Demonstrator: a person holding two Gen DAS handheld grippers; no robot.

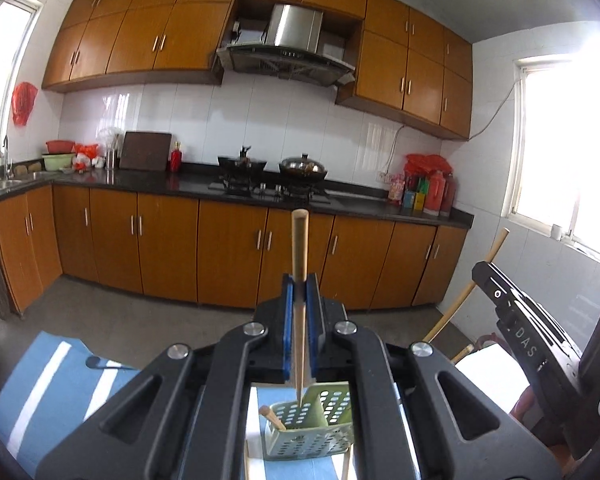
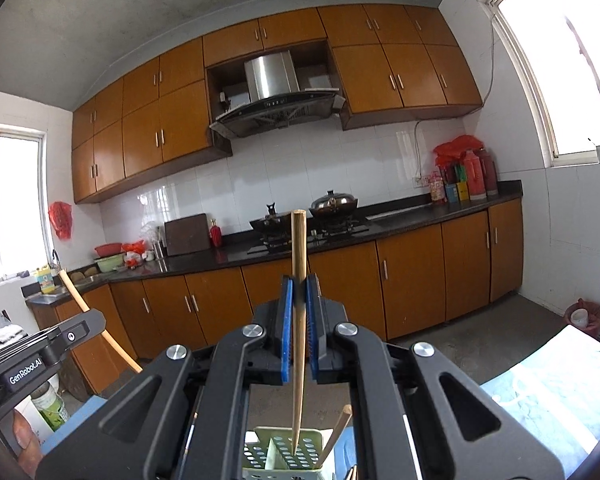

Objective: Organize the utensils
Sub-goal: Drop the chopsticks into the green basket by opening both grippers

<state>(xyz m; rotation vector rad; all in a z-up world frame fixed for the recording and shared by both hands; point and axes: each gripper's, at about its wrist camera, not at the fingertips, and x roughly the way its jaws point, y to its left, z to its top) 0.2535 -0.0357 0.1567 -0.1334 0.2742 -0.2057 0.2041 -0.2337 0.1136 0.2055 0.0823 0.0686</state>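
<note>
The left gripper point(image 1: 300, 280) and right gripper point(image 2: 300, 280) are each clamping a chopstick point(image 1: 299, 248) point(image 2: 299, 264) upright between closed blue fingers point(image 1: 287, 320). Both tapered tips are hanging just above the green perforated basket point(image 1: 312, 436), which is holding another chopstick point(image 1: 272, 418).

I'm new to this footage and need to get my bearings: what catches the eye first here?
Each gripper is shut on an upright wooden chopstick: the left gripper holds one chopstick, the right gripper another. Below them stands a green perforated utensil basket on a blue striped cloth. Behind runs a wall of orange cabinets.
</note>
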